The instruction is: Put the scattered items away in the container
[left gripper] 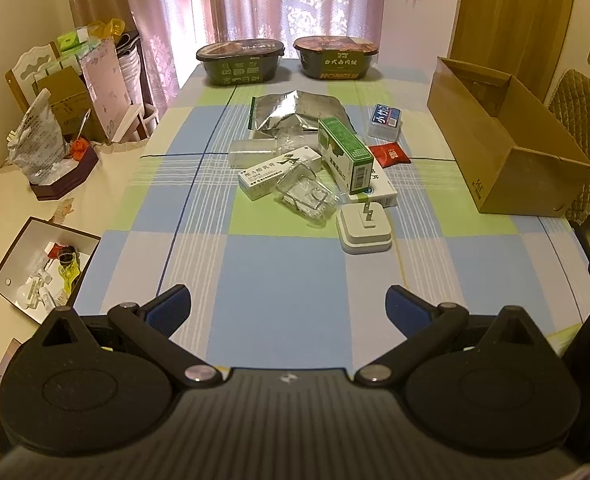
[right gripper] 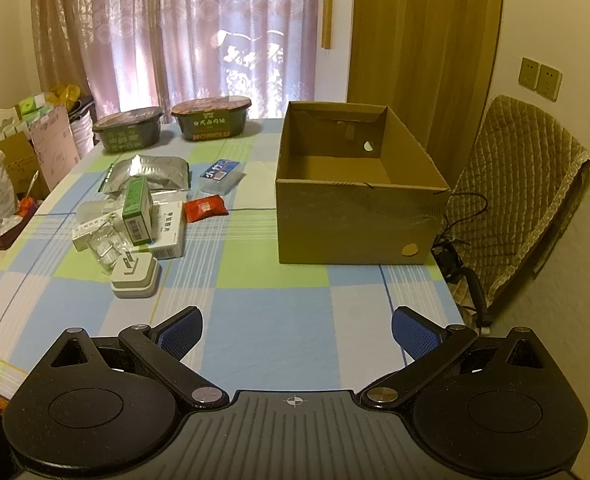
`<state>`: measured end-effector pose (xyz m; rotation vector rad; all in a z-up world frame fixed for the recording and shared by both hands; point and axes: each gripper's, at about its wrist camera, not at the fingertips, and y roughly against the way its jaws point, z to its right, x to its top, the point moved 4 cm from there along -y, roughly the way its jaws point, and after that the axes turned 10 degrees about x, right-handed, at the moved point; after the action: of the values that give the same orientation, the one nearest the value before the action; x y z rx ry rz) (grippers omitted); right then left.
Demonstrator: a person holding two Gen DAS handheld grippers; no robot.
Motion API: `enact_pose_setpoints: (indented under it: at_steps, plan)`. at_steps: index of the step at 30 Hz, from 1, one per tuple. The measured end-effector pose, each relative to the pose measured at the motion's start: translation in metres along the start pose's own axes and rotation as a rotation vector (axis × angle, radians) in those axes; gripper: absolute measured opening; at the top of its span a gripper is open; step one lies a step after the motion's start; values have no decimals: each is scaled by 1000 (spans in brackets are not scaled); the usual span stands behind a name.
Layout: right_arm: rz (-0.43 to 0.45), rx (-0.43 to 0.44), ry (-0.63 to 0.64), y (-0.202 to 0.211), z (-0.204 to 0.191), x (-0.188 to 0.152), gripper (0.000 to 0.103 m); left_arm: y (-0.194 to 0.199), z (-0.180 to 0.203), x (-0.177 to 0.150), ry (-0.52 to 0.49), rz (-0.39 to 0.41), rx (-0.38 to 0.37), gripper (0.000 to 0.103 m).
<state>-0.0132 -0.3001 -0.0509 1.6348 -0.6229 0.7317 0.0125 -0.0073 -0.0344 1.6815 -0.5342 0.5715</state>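
both tools hang back over the near edge of the checked blue, green and white cloth on the worktop (left gripper: 279,280), the left hand-held gripper (left gripper: 289,304) and the right hand-held gripper (right gripper: 297,326) each with blue pads spread wide and nothing between them, which looks like a stance for choosing a first target. the open brown cardboard box (right gripper: 355,216) stands at the right side, top open and seemingly empty, handy for drops from the pile. the scattered items lie heaped mid-cloth, well apart from the box: a green and white carton (left gripper: 345,154) leaning across a white medicine carton (left gripper: 279,172), a crumpled silver foil pouch (left gripper: 295,114), a red sachet (left gripper: 389,155), a clear plastic tub with a blue label (left gripper: 385,120) and a white plug adapter (left gripper: 365,230) nearest the tools. two dark instant-meal bowls (left gripper: 335,58) sit at the far edge; one reads "honglu". the cartons' chinese print is too small to read.
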Motion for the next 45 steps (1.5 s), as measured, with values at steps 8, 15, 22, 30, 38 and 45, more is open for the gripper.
enact_pose_setpoints:
  at_steps: [8, 15, 22, 30, 38, 45]
  plan:
    - [0, 0, -2, -1, -1, 0, 103, -2, -1, -2, 5, -10, 0, 102]
    - [-5, 1, -8, -1, 1, -3, 103, -5, -1, -5, 5, -23, 2, 102]
    - [-17, 2, -13, -3, 2, -3, 103, -8, -1, -9, 8, -41, -2, 102]
    - [-23, 1, -15, -4, 3, -3, 103, -10, -2, -12, 14, -53, -1, 102]
    - [-27, 1, -12, -6, 2, -3, 103, -11, -3, -13, 18, -57, 1, 102]
    - [-27, -1, -8, -6, 2, -3, 103, -11, -3, -13, 19, -57, 3, 102]
